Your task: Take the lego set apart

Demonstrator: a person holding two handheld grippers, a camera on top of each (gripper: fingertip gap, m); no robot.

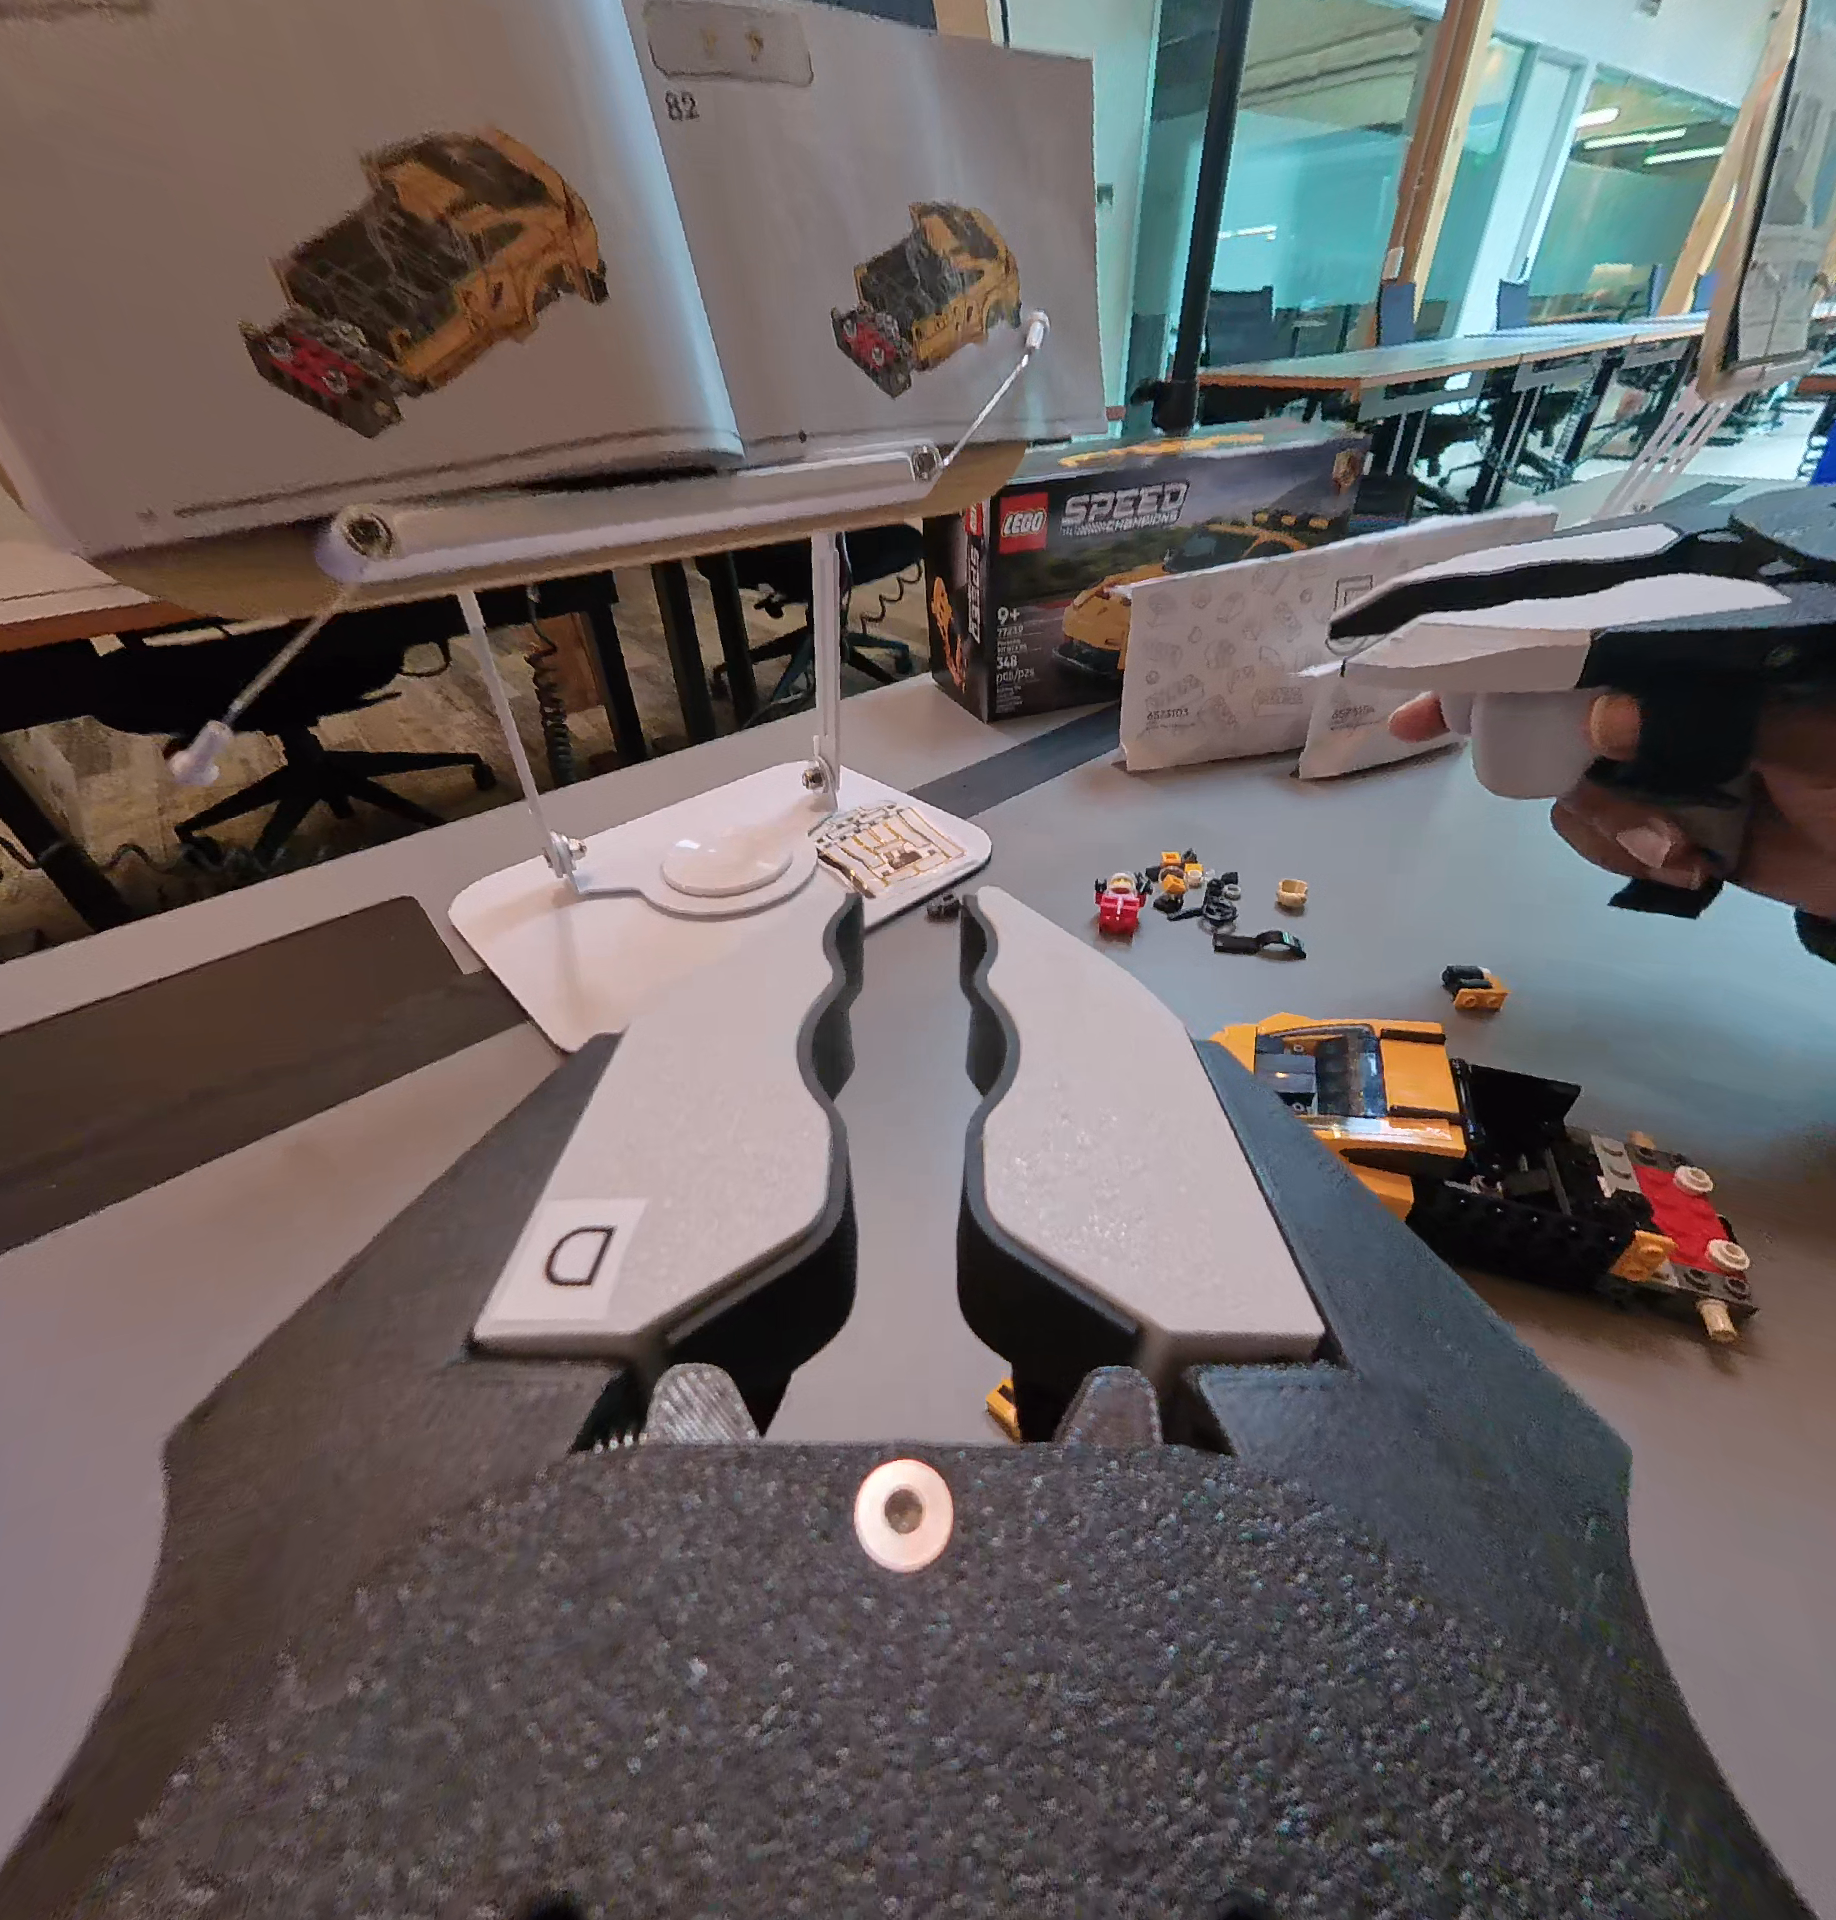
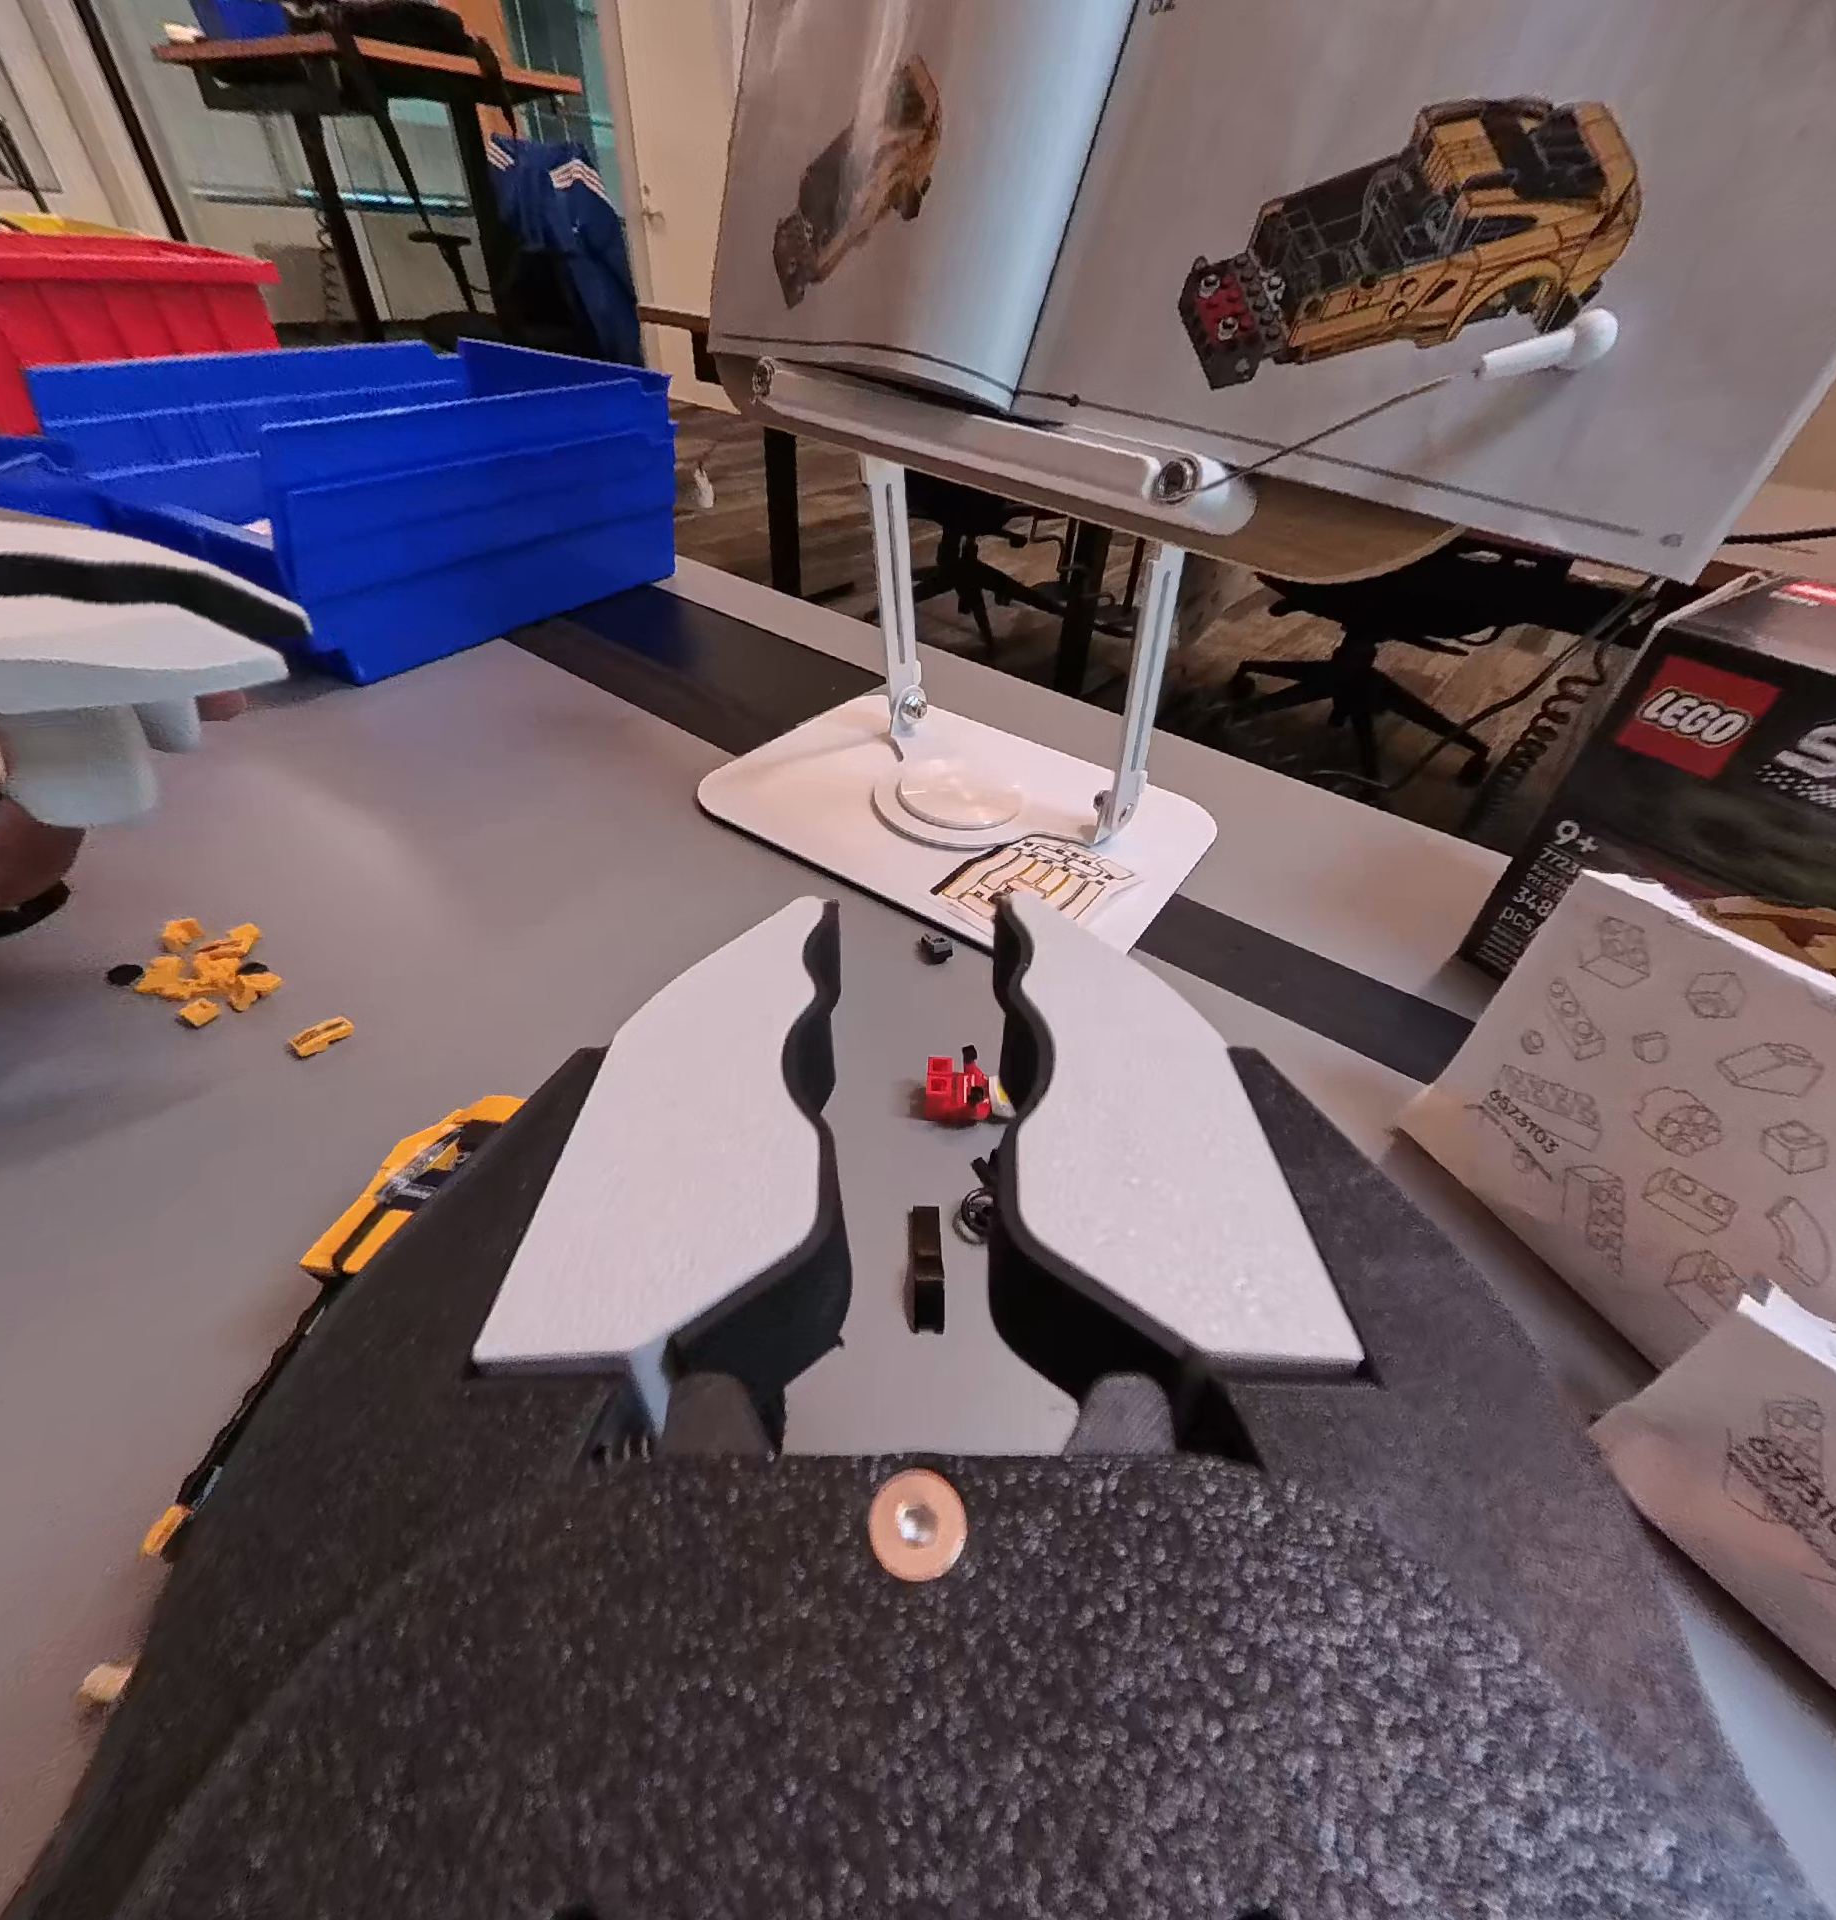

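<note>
1. Lego car (image 1: 1465, 1153), yellow and black with a red plate at one end, lies part-stripped on the grey counter (image 1: 1309, 831), to the right of the left tool (image 1: 903, 914).
2. Left tool hangs released over bare counter, fingers apart, nothing between them.
3. Right tool (image 2: 914, 914) hovers just as slack, empty, above a red piece (image 2: 950, 1088) and a small black piece (image 2: 924, 1262).
4. Loose yellow bits (image 2: 213, 971) are scattered toward the counter's left side.
5. Toward the far edge stands a white book stand (image 2: 955, 800) holding the open instruction booklet (image 1: 478, 260).
6. At the counter's right end sit paper bags (image 2: 1672, 1122) and the set's box (image 1: 1132, 582); blue bins (image 2: 394, 488) at the left.
</note>
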